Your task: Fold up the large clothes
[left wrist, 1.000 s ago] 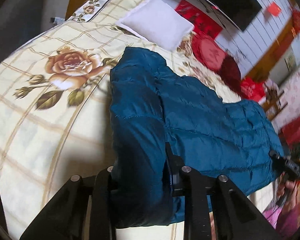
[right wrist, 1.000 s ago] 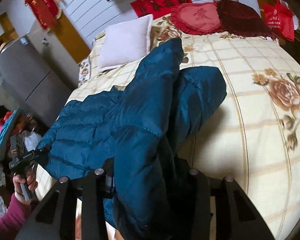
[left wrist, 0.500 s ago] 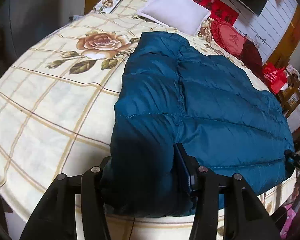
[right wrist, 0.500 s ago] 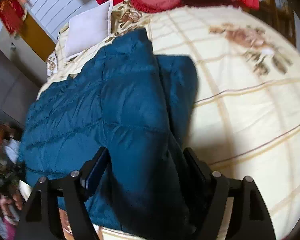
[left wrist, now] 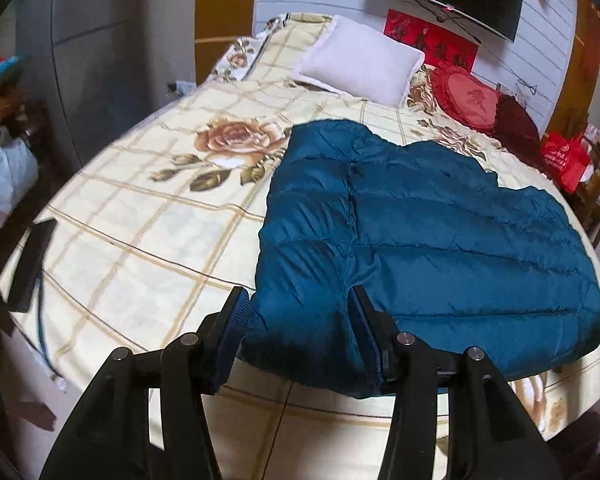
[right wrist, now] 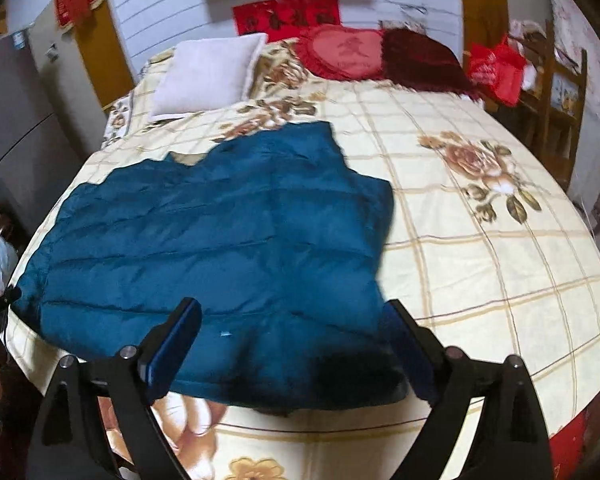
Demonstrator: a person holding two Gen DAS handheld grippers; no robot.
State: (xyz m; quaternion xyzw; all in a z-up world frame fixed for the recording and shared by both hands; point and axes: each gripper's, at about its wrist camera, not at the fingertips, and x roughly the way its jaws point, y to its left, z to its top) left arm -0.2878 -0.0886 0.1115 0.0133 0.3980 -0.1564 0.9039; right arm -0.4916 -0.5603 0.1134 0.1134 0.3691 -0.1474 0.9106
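A teal quilted puffer jacket lies flat on the bed, its near hem at the bed's front edge; it also shows in the right wrist view. My left gripper is open, with its jaws standing on either side of the jacket's near left corner. My right gripper is wide open, with its jaws spread over the jacket's near right hem. Neither gripper holds the cloth.
The bed has a cream checked blanket with rose prints. A white pillow and red cushions lie at the head. A wooden chair with a red bag stands at the right, and a grey cabinet at the left.
Both grippers let go of the jacket and opened. The jacket, lifted and bunched before, now lies spread flat on the bed. Both grippers drew back toward the near edge.
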